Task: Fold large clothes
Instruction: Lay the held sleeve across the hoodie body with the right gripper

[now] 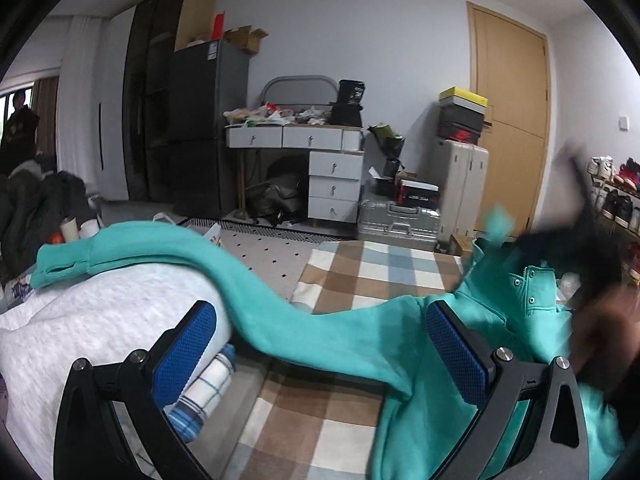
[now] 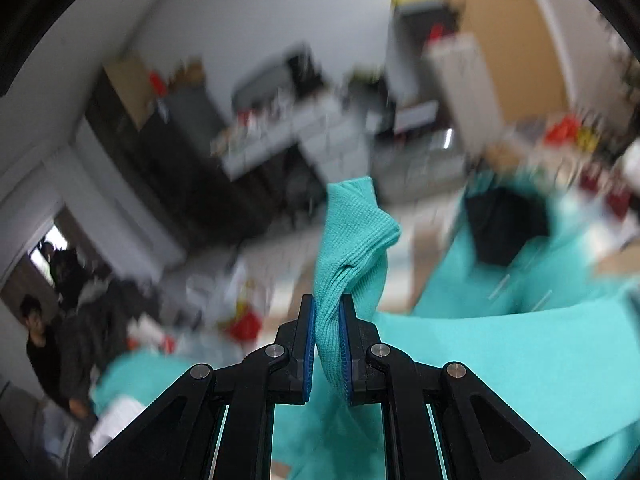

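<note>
My right gripper clamps a ribbed cuff of the teal hoodie; my left gripper gapes empty. The hoodie sprawls over checked cloth and white quilt. Soft, floppy, thick: I'd grab cuffs or hem.

The left gripper stood with its jaws spread wide, the blue-padded fingers far apart and gripping nothing, though the teal garment passed across the gap between them. It pointed somewhat downward. The right gripper had its jaws nearly closed, the blue pads pressing from both sides on a ribbed teal cuff that rose upright from between them. In the left wrist view a dark, blurred shape at the right edge could not be identified with certainty.
</note>
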Demonstrator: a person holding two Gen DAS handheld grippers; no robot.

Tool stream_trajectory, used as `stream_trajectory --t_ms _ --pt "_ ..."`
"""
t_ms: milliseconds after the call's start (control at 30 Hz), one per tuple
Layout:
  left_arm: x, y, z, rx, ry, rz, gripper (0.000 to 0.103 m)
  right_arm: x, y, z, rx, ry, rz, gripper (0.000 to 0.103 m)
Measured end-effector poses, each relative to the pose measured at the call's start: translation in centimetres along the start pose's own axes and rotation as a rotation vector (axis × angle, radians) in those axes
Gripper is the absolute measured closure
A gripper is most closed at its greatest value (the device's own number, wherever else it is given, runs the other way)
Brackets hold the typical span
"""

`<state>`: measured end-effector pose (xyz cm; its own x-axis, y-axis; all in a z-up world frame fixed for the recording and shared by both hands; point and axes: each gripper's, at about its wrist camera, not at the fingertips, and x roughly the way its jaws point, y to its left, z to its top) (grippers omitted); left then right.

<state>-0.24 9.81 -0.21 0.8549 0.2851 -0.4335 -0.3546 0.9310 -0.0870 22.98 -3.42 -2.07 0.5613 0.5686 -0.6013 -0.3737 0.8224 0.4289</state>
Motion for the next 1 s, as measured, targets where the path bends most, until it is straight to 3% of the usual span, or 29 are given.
stream_trajectory --t_ms 133,200,267,300,333,367,433,533,567,633,667,733,767,833,900,967,1000 --pt "1.3 -0.8 0.0 0.0 0.027 -0.019 0.001 9.7 1.0 -8.1 -0.098 0.209 -0.088 0.092" --pt "0.9 -0.3 0.1 0.009 0.01 -0.03 0.001 12.1 1.5 -10.7 -0.204 0.27 -0.154 0.091" --pt "0.7 -0.4 0.2 0.019 -0.005 -0.033 0.001 13.3 3.1 -13.0 -0.324 0.316 -0.186 0.082" --pt "0.6 -0.3 0.3 0.021 -0.014 -0.034 0.001 12.8 3.9 -13.7 -0.402 0.28 -0.198 0.078" --pt "0.6 -0.4 0.3 0.02 -0.016 -0.037 0.001 12.5 4.3 -13.4 -0.423 0.275 -0.187 0.065" --pt "0.5 0.0 0.3 0.017 -0.019 -0.041 0.001 11.6 4.2 -13.2 -0.423 0.298 -0.119 0.055" --pt "0.5 0.3 0.3 0.011 -0.018 -0.05 0.001 9.5 3.0 -12.1 -0.365 0.342 0.005 0.051" --pt "0.2 0.4 0.0 0.014 -0.018 -0.055 0.001 5.2 0.2 -10.1 -0.265 0.304 0.079 0.049" --pt "0.1 0.4 -0.1 0.018 -0.015 -0.055 0.001 2.9 -1.9 -8.6 -0.242 0.268 0.05 0.042" --pt "0.3 -0.1 -0.3 0.027 -0.001 -0.06 0.001 -0.2 -5.4 -5.9 -0.255 0.182 -0.091 0.032" --pt "0.3 -0.5 -0.4 0.032 0.003 -0.062 0.001 -2.1 -8.2 -4.5 -0.258 0.122 -0.224 0.031" --pt "0.6 -1.3 -0.6 0.055 0.011 -0.064 0.001 -3.3 -12.6 -2.6 -0.255 0.104 -0.425 0.031" --pt "0.6 -1.6 -0.7 0.065 0.013 -0.063 0.001 -3.3 -15.8 -1.9 -0.254 0.145 -0.54 0.037" --pt "0.8 -2.5 -0.9 0.088 0.024 -0.063 0.001 -2.6 -21.5 -1.4 -0.202 0.237 -0.661 0.052" --pt "0.9 -3.3 -1.2 0.104 0.033 -0.067 0.001 -2.0 -26.3 -2.8 -0.067 0.332 -0.667 0.068" --pt "1.0 -3.8 -1.4 0.123 0.039 -0.063 0.001 -2.9 -29.9 -4.7 0.043 0.383 -0.595 0.069" --pt "1.1 -4.1 -1.5 0.132 0.044 -0.059 0.001 -3.7 -30.3 -4.8 0.034 0.345 -0.56 0.069"
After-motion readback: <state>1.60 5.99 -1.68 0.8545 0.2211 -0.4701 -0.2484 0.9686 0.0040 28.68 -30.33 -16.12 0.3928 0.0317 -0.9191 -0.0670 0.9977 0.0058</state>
